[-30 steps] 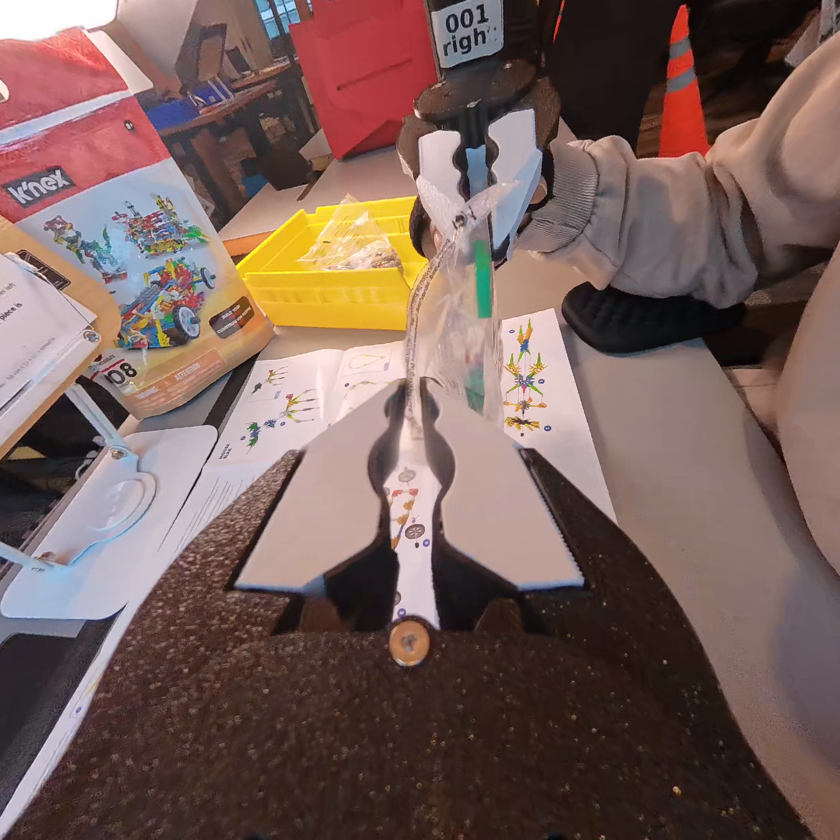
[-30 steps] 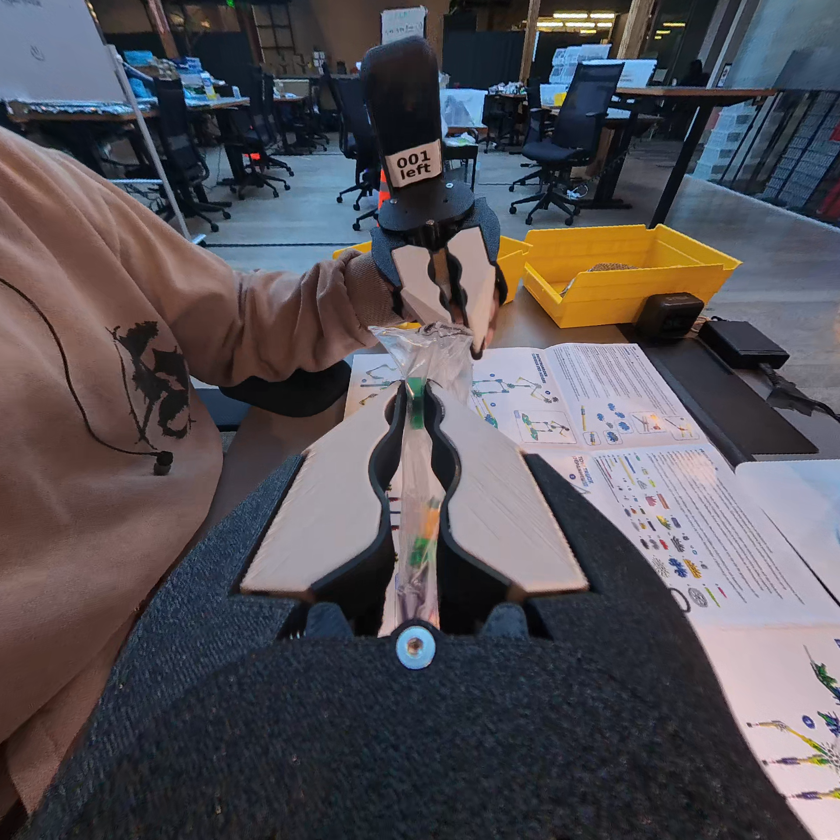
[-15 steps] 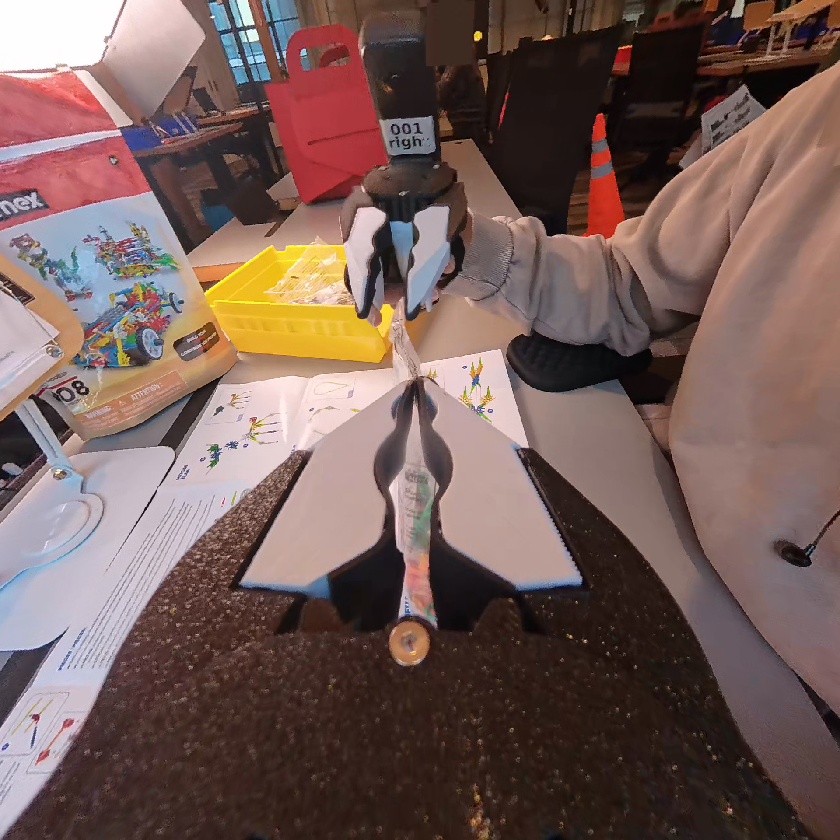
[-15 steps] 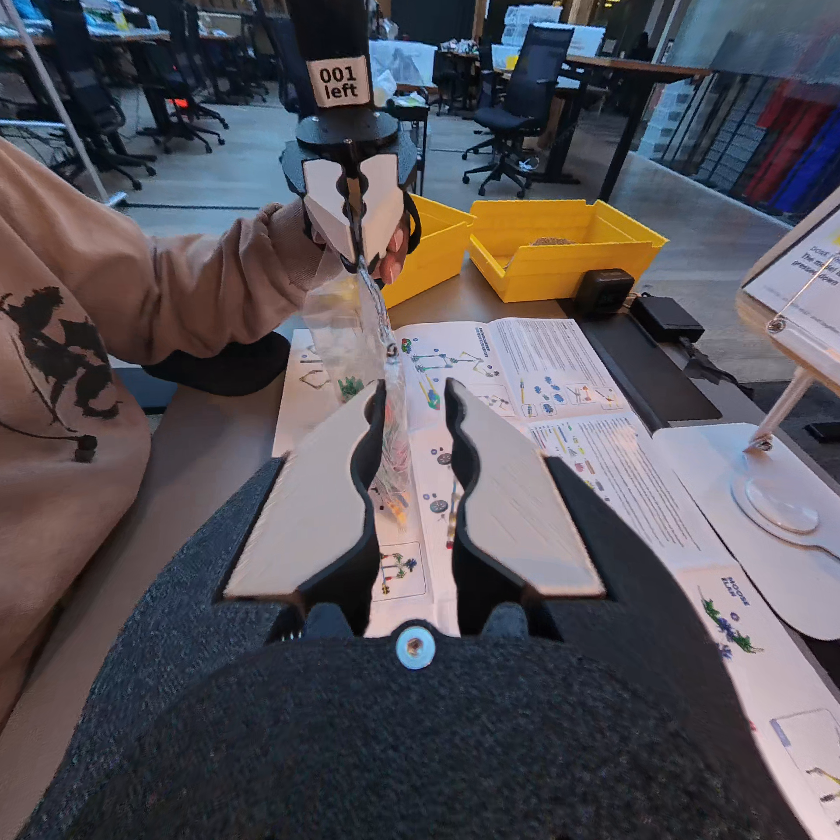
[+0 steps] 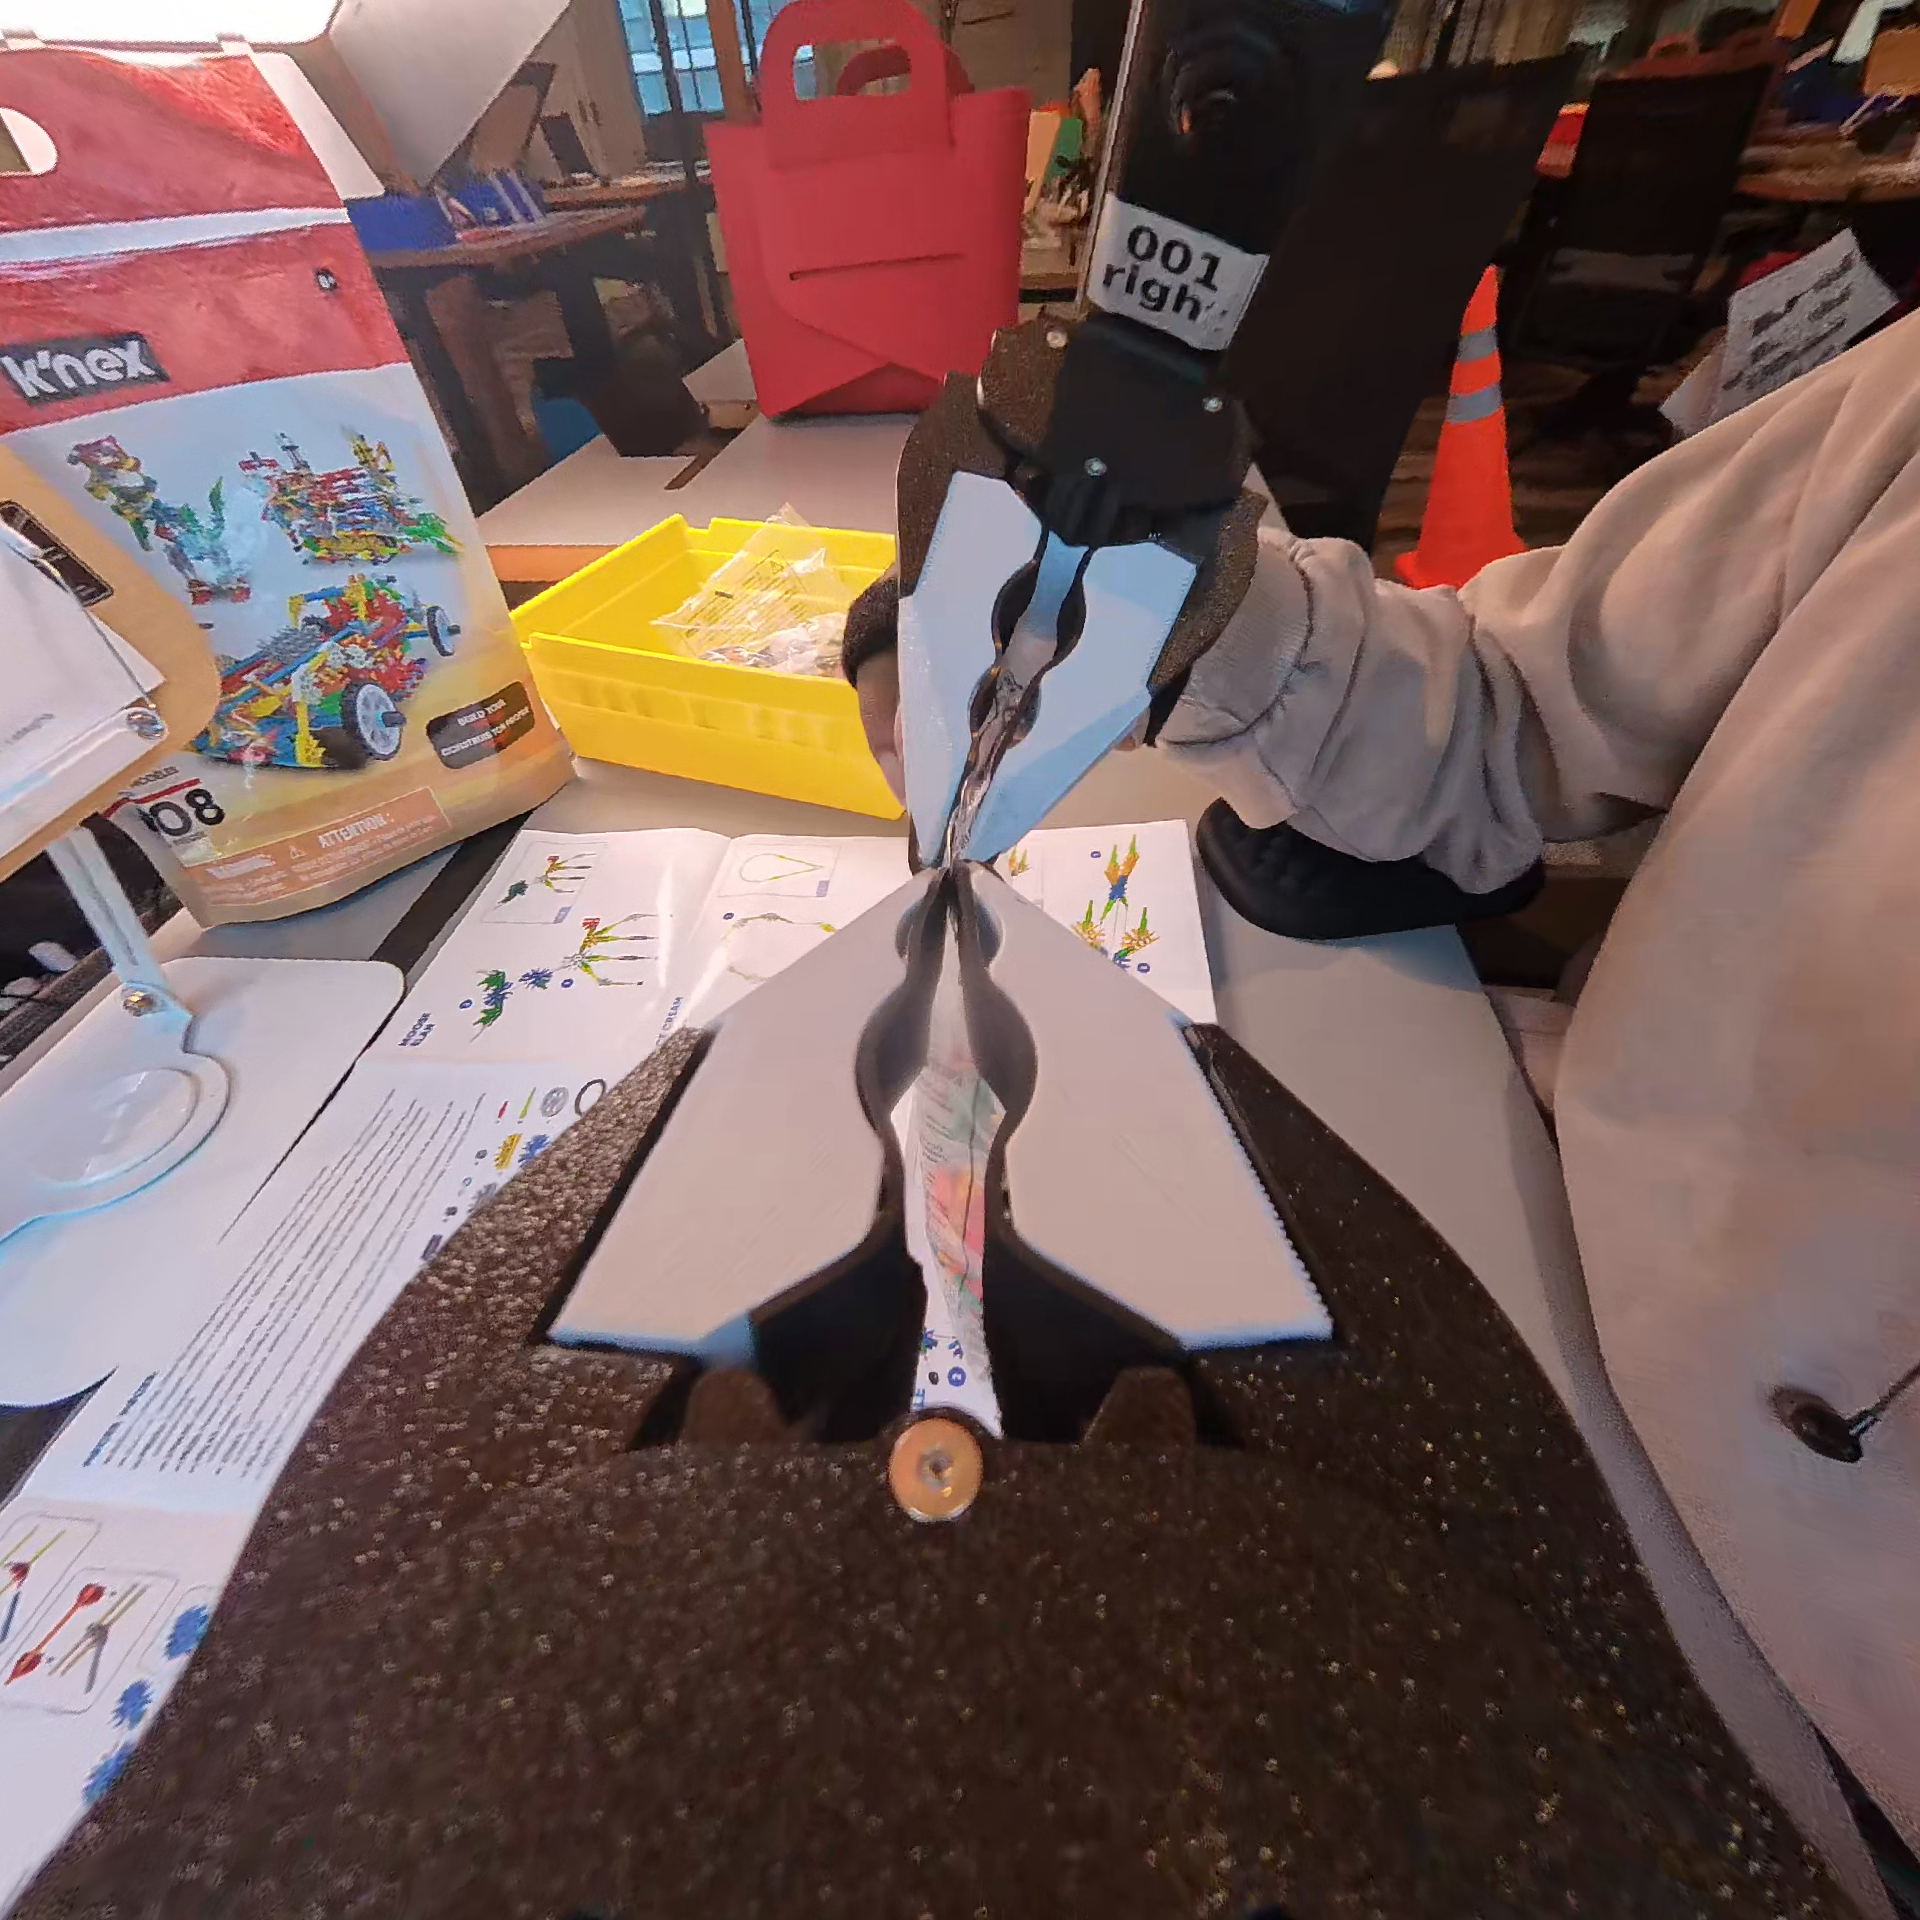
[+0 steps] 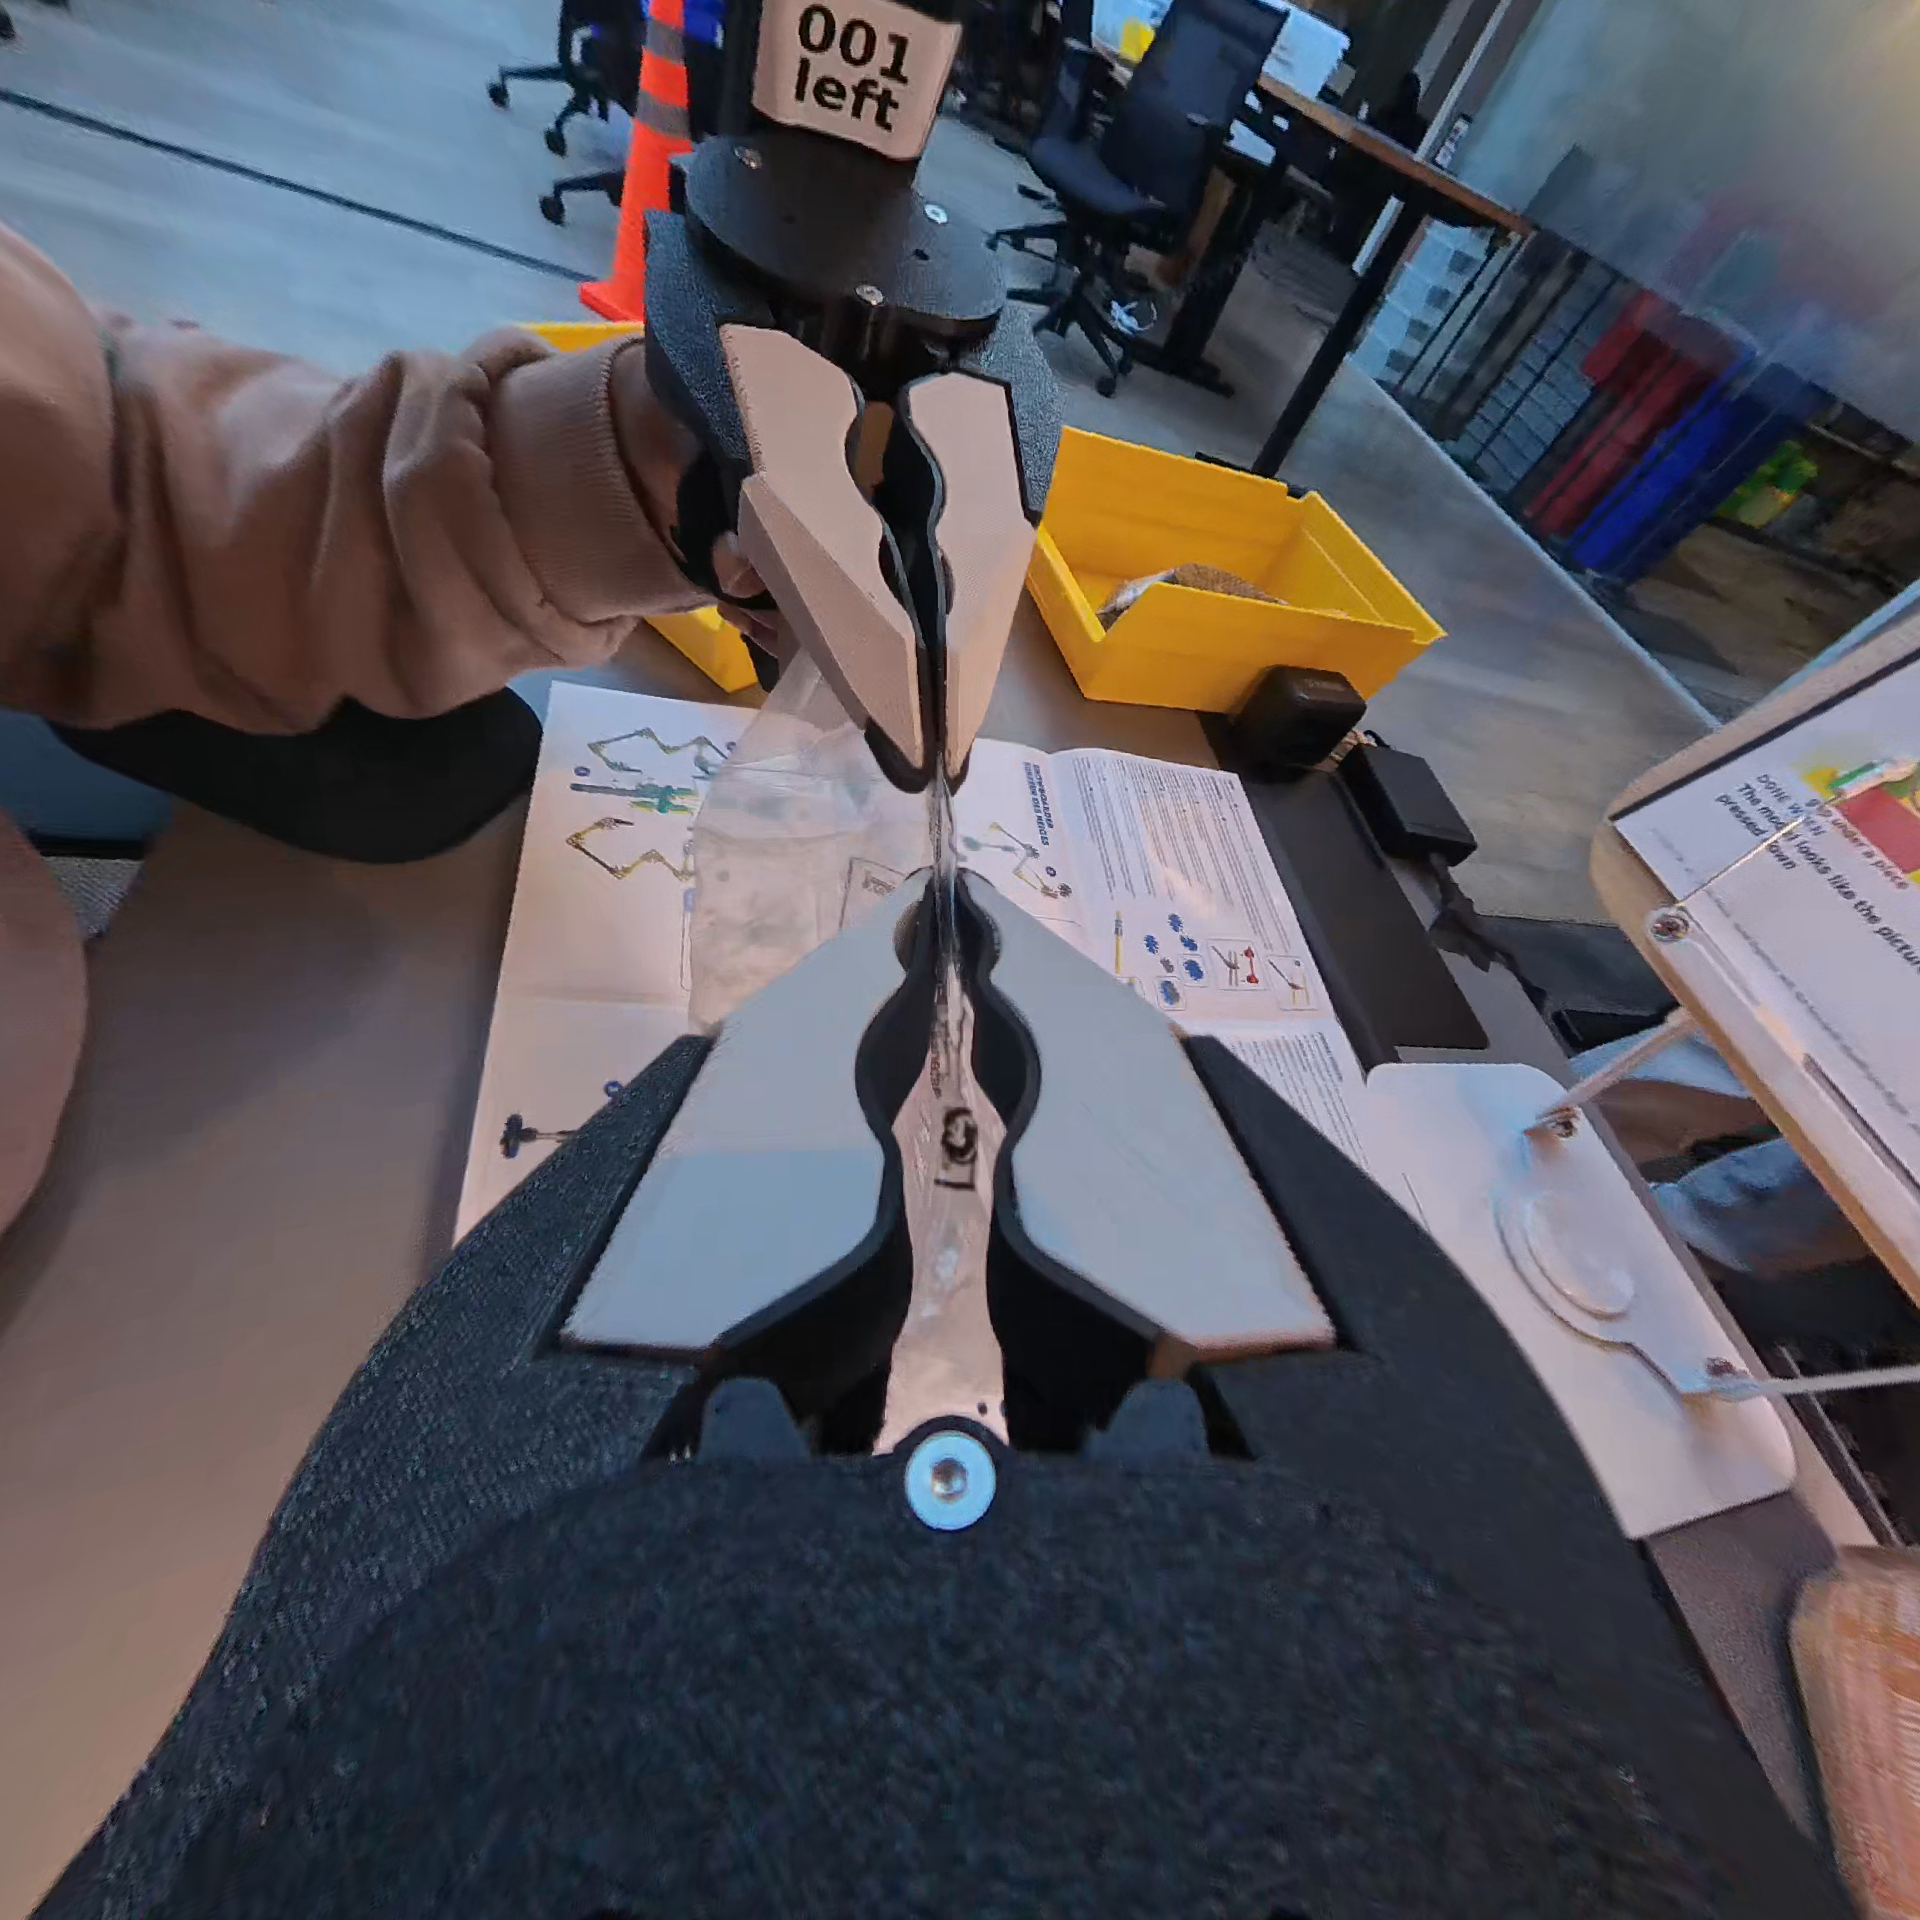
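Note:
A clear plastic bag (image 5: 956,1153) of small coloured toy parts is stretched between both grippers above the table. My left gripper (image 5: 951,883) is shut on one edge of it. My right gripper (image 6: 943,894) is shut on the edge beside that. The two sets of tips nearly meet, facing each other. In the left wrist view the right gripper (image 5: 964,826) points down at mine. In the right wrist view the left gripper (image 6: 928,764) does the same, and the bag (image 6: 790,883) hangs loose to the left below it.
An unfolded instruction sheet (image 5: 644,935) lies under the grippers. A yellow bin (image 5: 665,717) holding more bags, a toy box (image 5: 260,623) and a white stand base (image 5: 104,1122) are nearby. The right wrist view shows another yellow bin (image 6: 1340,634), a black adapter (image 6: 1403,800) and a clipboard stand (image 6: 1766,935). The tips of both grippers are at nearly the same place.
Half a second ago my right gripper was open and off the bag. It has now shut on the bag again, right at my left gripper's tips. Both grippers came closer together.

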Demonstrator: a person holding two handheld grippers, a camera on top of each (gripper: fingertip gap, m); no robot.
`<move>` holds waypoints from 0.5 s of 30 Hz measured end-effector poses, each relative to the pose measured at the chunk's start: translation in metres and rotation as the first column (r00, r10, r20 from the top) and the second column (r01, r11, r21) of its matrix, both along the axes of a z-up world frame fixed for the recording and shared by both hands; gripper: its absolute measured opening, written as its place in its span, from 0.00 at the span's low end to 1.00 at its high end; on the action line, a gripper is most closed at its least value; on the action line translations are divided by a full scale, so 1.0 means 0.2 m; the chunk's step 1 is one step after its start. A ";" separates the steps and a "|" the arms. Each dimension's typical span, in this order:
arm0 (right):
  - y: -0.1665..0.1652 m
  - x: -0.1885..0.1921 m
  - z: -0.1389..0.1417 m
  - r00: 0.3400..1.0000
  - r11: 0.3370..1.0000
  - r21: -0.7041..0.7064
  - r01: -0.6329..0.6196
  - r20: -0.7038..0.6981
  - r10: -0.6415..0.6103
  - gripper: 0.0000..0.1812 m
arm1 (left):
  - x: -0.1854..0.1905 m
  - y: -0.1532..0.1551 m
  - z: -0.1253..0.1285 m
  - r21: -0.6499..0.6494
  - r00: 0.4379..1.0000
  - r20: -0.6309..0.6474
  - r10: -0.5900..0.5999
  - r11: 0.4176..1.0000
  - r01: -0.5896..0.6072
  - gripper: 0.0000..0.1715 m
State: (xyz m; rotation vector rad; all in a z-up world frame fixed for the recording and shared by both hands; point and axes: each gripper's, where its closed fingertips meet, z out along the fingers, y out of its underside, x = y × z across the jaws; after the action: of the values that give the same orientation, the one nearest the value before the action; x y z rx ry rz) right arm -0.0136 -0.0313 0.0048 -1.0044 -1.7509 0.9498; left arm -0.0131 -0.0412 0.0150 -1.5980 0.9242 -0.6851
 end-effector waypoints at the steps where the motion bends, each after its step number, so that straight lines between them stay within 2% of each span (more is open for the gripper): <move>1: 0.00 0.01 0.00 1.000 1.000 -0.010 -0.010 -0.002 0.010 0.00 | 0.00 0.00 0.00 -0.003 1.000 0.011 -0.010 1.000 0.010 0.00; 5: -0.02 0.03 -0.03 0.999 0.999 -0.030 -0.040 0.009 0.041 0.00 | 0.00 0.00 0.00 0.016 0.999 0.042 -0.034 0.999 0.034 0.00; 8: -0.03 0.05 0.00 0.998 0.993 -0.102 -0.058 -0.002 0.059 0.00 | 0.02 -0.01 -0.02 0.030 0.998 0.029 -0.048 0.998 0.047 0.18; 9: -0.03 0.05 0.00 0.998 0.992 -0.114 -0.063 -0.004 0.063 0.00 | 0.04 0.00 -0.05 0.036 0.999 -0.003 -0.043 0.998 0.043 0.20; 10: -0.02 0.05 0.00 0.998 0.991 -0.119 -0.059 0.000 0.059 0.00 | 0.05 0.00 -0.06 0.047 0.999 -0.029 -0.041 0.998 0.042 0.15; 11: -0.02 0.05 -0.01 0.998 0.991 -0.122 -0.056 0.003 0.057 0.00 | 0.05 0.00 -0.06 0.060 0.999 -0.041 -0.033 0.998 0.035 0.04; 12: -0.02 0.06 -0.01 0.998 0.989 -0.134 -0.060 0.002 0.060 0.00 | 0.05 0.01 -0.06 0.067 0.999 -0.037 -0.020 0.997 0.022 0.00; 15: 0.02 0.08 0.00 0.999 0.986 -0.158 -0.050 0.004 0.051 0.00 | 0.02 0.02 -0.03 0.039 1.000 0.016 -0.016 0.999 0.016 0.00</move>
State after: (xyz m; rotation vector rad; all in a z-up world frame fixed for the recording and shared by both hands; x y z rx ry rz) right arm 0.0019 -0.0273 0.0051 -1.0697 -1.7358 1.1325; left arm -0.0084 -0.0371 0.0095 -1.5503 0.9338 -0.6864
